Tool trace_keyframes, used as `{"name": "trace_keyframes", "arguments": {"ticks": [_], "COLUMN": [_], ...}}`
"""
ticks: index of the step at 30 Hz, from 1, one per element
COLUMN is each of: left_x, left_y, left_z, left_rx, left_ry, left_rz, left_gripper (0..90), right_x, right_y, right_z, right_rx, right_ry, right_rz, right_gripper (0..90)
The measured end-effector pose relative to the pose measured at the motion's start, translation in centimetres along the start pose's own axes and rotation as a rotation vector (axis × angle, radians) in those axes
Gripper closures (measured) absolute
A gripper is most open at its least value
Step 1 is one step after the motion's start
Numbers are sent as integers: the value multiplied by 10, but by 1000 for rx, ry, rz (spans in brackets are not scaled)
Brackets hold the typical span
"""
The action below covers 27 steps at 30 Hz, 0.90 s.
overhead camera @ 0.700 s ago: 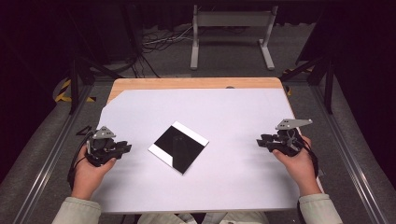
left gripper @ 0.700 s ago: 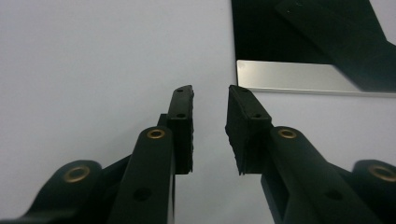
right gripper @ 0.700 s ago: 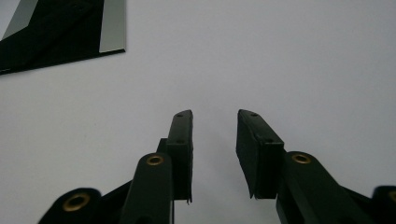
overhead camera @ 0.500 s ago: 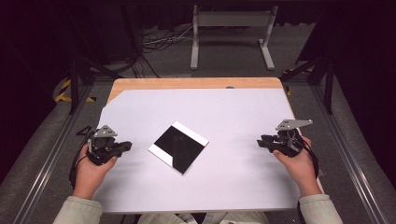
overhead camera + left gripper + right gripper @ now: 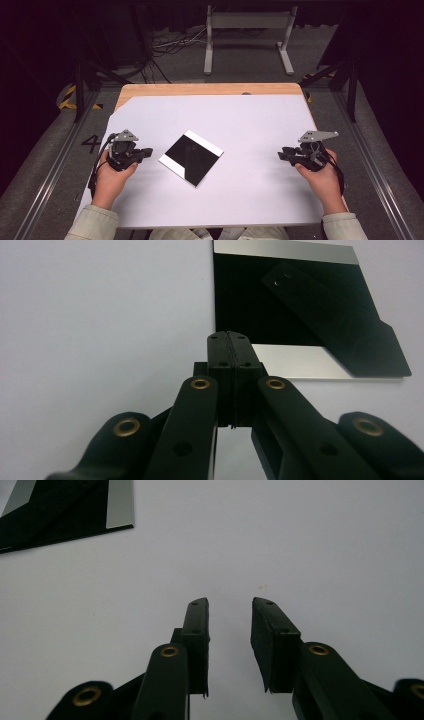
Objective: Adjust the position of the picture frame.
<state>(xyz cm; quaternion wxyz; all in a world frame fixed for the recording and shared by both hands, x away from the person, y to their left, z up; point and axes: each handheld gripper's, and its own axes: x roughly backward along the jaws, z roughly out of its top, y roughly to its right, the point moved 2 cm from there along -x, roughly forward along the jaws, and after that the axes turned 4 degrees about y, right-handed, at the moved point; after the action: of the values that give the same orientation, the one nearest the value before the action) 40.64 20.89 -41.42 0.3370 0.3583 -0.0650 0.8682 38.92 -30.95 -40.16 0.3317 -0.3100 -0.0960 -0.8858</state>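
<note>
White tabletop [image 5: 260,130], black-and-silver card [image 5: 191,157] lying flat at centre.
We hold the left gripper [image 5: 142,152] pinched empty just beside the card, the right gripper [image 5: 283,155] parted, well apart; a flat card risks sliding under pinched jaws.

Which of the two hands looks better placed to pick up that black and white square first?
Probably the left. The left gripper sits close beside the black and white square and points at it, though its jaws are shut. The right gripper has open jaws but sits farther away across bare table.
</note>
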Motion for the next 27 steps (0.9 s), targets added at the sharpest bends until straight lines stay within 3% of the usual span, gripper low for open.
{"name": "trace_keyframes", "arguments": {"ticks": [6, 11, 20, 27], "left_x": [-18, -33, -48, -49], "left_y": [-2, -2, -3, -5], "left_z": [2, 0, -6, -7], "left_rx": [47, 64, 66, 90], "left_ry": [-11, -48, -90, -82], "left_rz": [1, -2, 8, 6], "left_gripper": [899, 899, 899, 899], "right_x": [2, 2, 0, -1], "right_y": [-1, -1, -3, -3], "right_z": [-3, -4, -4, -5], "right_rx": [-3, -4, 3, 1], "right_ry": [-9, -14, -20, -23], "right_rz": [-1, -3, 2, 2], "right_gripper": [701, 701, 701, 699]}}
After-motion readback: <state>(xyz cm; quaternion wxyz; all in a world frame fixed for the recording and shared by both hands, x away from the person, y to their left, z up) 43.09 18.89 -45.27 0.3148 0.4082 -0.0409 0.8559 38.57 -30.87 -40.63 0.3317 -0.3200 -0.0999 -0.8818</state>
